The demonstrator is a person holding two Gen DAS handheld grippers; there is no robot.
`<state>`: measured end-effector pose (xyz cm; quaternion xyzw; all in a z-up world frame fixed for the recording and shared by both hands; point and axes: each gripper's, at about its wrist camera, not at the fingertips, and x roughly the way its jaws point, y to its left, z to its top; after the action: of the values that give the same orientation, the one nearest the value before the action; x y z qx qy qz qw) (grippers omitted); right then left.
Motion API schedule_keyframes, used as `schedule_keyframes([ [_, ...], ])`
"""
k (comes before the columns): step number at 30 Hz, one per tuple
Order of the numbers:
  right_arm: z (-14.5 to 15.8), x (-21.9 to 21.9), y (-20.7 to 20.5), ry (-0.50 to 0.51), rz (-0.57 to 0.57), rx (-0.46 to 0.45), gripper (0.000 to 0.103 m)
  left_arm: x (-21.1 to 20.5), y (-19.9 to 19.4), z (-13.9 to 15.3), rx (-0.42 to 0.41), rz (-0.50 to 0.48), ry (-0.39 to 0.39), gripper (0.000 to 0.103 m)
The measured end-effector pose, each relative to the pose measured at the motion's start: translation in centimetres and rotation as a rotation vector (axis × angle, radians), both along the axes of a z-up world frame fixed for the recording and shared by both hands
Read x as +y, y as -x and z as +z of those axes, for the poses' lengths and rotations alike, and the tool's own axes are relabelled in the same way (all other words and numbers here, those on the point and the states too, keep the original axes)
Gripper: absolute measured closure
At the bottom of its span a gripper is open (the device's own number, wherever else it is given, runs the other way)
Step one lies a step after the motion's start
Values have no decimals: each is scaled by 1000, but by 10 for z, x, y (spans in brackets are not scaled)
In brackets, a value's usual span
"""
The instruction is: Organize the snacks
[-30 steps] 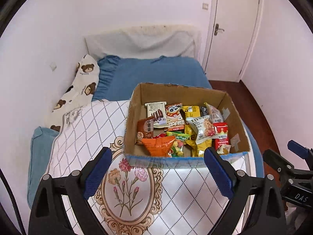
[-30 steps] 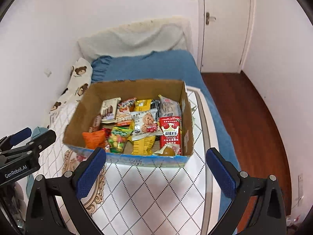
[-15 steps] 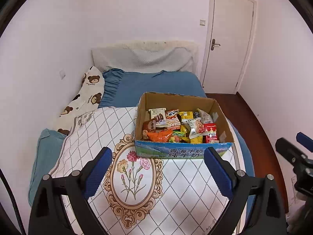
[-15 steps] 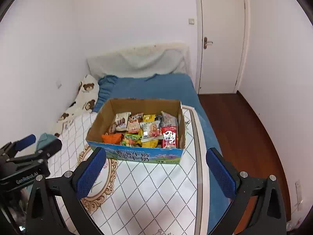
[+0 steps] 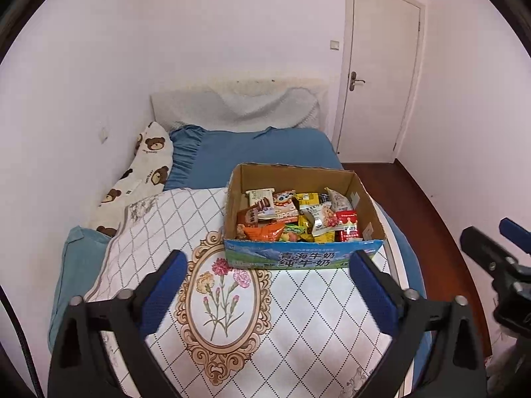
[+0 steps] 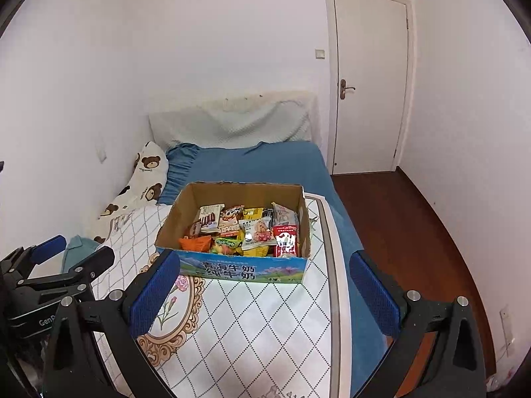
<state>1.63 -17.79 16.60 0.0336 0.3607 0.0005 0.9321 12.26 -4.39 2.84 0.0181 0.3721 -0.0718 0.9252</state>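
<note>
A cardboard box [image 5: 292, 177] with a blue printed front stands on a white patterned mat on the bed. It holds several snack packets, among them an orange one [image 5: 265, 232] and a red one [image 5: 348, 227]. My left gripper [image 5: 266, 263] hovers in front of the box, apart from it; its jaws are opening and nothing is between them. My right gripper [image 6: 264, 262] also stands open and empty short of the box [image 6: 245, 194], whose red packet [image 6: 285, 240] lies at the right. Each gripper shows at the edge of the other's view.
The white diamond-pattern mat [image 5: 232, 315] with a flower medallion covers the near part of the blue bed [image 5: 265, 146]. A bear-print pillow [image 5: 146, 165] lies along the left wall. On the right are wooden floor [image 6: 398, 225] and a closed white door [image 6: 368, 83].
Both grippers have drawn back and up from the box, which now looks smaller and farther off. The left jaws stand slightly wider. The snacks have not moved.
</note>
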Motion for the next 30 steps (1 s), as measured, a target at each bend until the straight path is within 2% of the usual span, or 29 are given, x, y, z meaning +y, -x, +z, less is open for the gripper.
schedule_keyframes([
  [15, -46, -11, -55, 20, -65, 35, 0, -17, -49, -30, 4, 37, -33, 0],
  [24, -78, -16, -83, 30, -97, 75, 0, -25, -73, -58, 72, 44, -41, 0],
  [30, -97, -20, -96, 23, -100, 110, 0, -29, -80, -66, 87, 42, -58, 0],
])
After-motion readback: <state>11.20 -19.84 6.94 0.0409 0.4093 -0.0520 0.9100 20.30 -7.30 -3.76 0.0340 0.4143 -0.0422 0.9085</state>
